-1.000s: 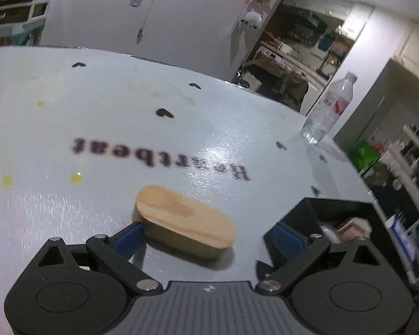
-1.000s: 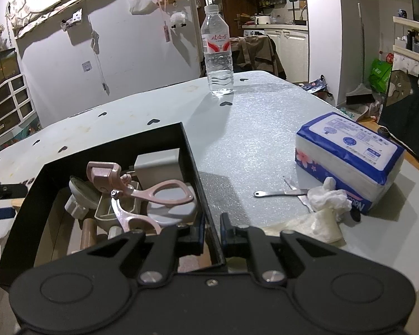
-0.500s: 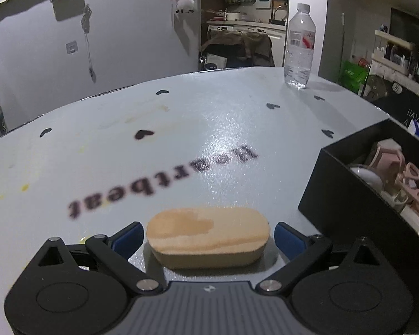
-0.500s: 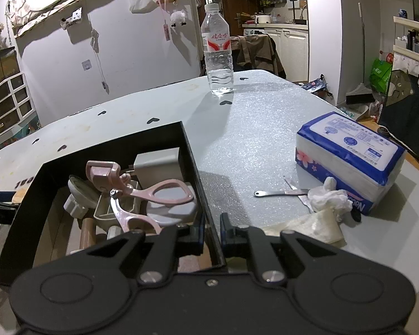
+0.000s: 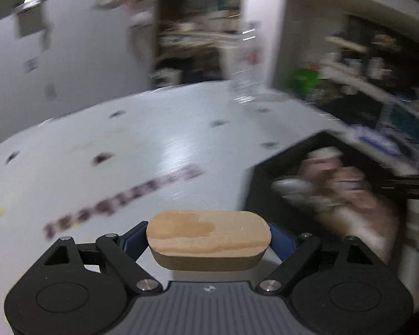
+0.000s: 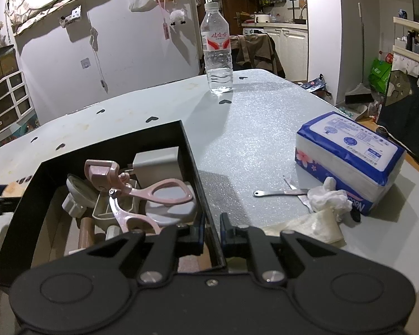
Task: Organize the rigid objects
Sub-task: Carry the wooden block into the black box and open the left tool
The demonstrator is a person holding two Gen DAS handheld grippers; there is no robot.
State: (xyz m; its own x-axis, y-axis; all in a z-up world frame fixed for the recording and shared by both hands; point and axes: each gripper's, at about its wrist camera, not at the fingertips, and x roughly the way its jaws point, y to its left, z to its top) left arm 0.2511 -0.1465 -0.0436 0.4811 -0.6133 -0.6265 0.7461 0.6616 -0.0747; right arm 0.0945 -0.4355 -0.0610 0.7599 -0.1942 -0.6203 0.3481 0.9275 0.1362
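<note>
My left gripper (image 5: 206, 238) has an oval wooden block (image 5: 209, 234) between its blue pads. The jaws are closing, the pads touch the block's two ends, and the block hangs a little above the grey table (image 5: 125, 167). The view is blurred by motion. The black box (image 5: 254, 192) stands just to the right, with a pink eyelash curler (image 6: 142, 187) and grey pieces inside it. My right gripper (image 6: 211, 230) is shut on the near right wall of the black box (image 6: 192, 150). The wooden block (image 6: 12, 188) peeks out at the far left of the right wrist view.
A water bottle (image 6: 216, 53) stands at the table's far side. Right of the box lie a blue tissue pack (image 6: 349, 153), a small metal tool (image 6: 279, 193) and crumpled tissue (image 6: 326, 198). Kitchen shelves and a chair stand beyond the table.
The left gripper rolled level, squared up on the wooden block, closed its pads onto the block's ends and rose a little. The black box now sits nearer on the right. The right gripper kept still.
</note>
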